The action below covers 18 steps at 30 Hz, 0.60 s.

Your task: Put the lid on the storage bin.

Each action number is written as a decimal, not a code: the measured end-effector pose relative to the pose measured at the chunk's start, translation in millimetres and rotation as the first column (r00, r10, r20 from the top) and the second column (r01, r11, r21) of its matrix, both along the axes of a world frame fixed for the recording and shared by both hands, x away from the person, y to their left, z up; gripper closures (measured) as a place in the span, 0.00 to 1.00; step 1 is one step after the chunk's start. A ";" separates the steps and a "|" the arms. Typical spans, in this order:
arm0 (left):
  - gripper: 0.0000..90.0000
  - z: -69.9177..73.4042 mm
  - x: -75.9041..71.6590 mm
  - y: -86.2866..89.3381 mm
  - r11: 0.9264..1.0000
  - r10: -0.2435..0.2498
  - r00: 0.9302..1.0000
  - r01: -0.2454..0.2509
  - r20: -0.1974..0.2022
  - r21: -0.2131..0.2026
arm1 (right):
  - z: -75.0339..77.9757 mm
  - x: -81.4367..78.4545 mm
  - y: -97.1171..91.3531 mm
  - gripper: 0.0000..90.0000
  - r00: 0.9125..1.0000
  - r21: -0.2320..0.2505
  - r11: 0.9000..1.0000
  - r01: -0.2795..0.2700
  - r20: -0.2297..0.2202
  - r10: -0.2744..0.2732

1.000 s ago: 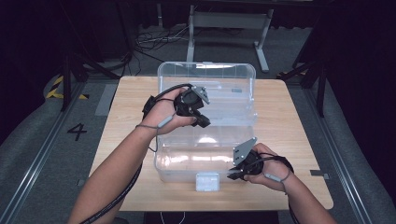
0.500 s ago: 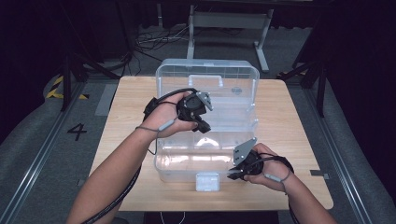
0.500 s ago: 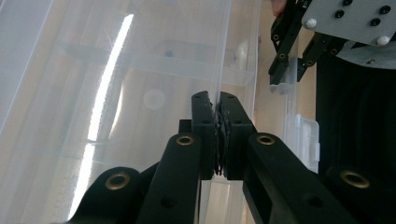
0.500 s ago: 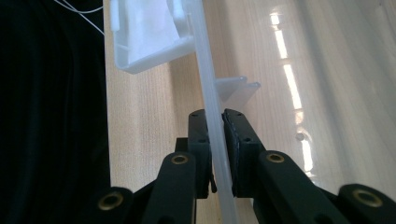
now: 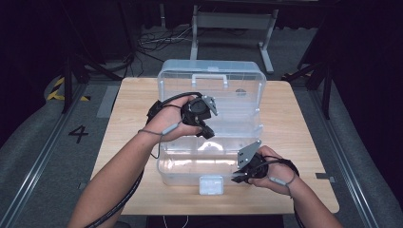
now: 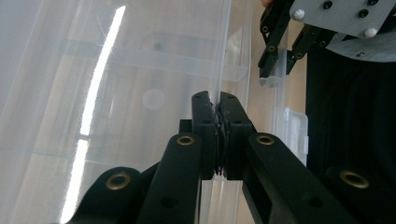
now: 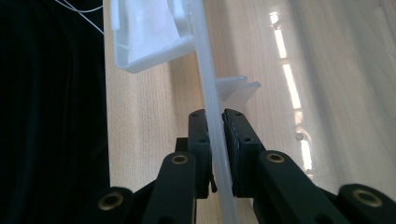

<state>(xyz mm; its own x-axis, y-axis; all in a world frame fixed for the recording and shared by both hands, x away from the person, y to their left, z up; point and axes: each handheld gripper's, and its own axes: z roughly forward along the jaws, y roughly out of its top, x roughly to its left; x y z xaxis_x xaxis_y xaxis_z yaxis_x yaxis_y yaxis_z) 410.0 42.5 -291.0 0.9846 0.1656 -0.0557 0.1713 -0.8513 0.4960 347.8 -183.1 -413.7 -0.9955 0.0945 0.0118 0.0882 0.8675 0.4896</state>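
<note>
A clear plastic box point(image 5: 190, 167) stands on the wooden table with its lid point(image 5: 228, 90) up at the back. My left gripper point(image 5: 207, 133) reaches into the middle of the box and is shut on a thin clear plastic edge point(image 6: 223, 56); I cannot tell whether that edge belongs to the lid or the base. My right gripper point(image 5: 236, 179) is shut on the front rim point(image 7: 208, 88) of the base, just right of the white latch point(image 5: 211, 185). The latch point(image 7: 147, 28) lies beyond its jaws. In the left gripper view the right gripper point(image 6: 276, 70) shows at the top right.
The wooden table point(image 5: 128, 123) has bare wood on both sides of the box and a narrow strip in front of it. Both forearms come in from the bottom. A metal stand point(image 5: 233, 21) and cables lie on the dark floor behind.
My left gripper has shifted slightly toward the front of the box with the clear edge still in it. The right gripper has stayed put on the rim.
</note>
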 end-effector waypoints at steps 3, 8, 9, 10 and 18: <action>0.97 -0.6 -2.0 -1.2 1.000 -0.003 1.000 0.003 -0.002 0.007 | 0.1 -0.2 -0.1 0.91 1.000 -0.001 1.000 0.000 0.004 0.000; 0.97 -1.0 -4.5 -2.9 1.000 -0.006 1.000 0.006 0.003 0.018 | 0.2 -1.1 0.3 0.91 1.000 -0.003 1.000 0.002 0.009 -0.002; 0.97 -1.1 -5.2 -3.6 1.000 -0.012 1.000 0.012 0.003 0.027 | 0.2 -1.2 0.3 0.91 1.000 -0.002 1.000 0.003 0.010 -0.003; 0.97 -1.2 -5.3 -3.9 0.999 -0.017 1.000 0.017 0.003 0.029 | 0.3 -1.3 0.3 0.91 1.000 -0.005 1.000 0.004 0.012 -0.004; 0.97 -2.9 -9.9 -5.5 0.999 -0.022 1.000 0.021 0.007 0.038 | 0.3 -1.7 0.5 0.91 1.000 -0.003 1.000 0.002 0.025 -0.002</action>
<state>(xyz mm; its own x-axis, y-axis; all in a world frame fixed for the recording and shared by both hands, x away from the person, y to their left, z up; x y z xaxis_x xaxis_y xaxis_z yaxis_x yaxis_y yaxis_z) 400.1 36.9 -293.9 0.9883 0.1464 -0.0426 0.1494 -0.8731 0.4642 346.1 -182.6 -413.4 -0.9953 0.0963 -0.0135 0.0774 0.8688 0.4891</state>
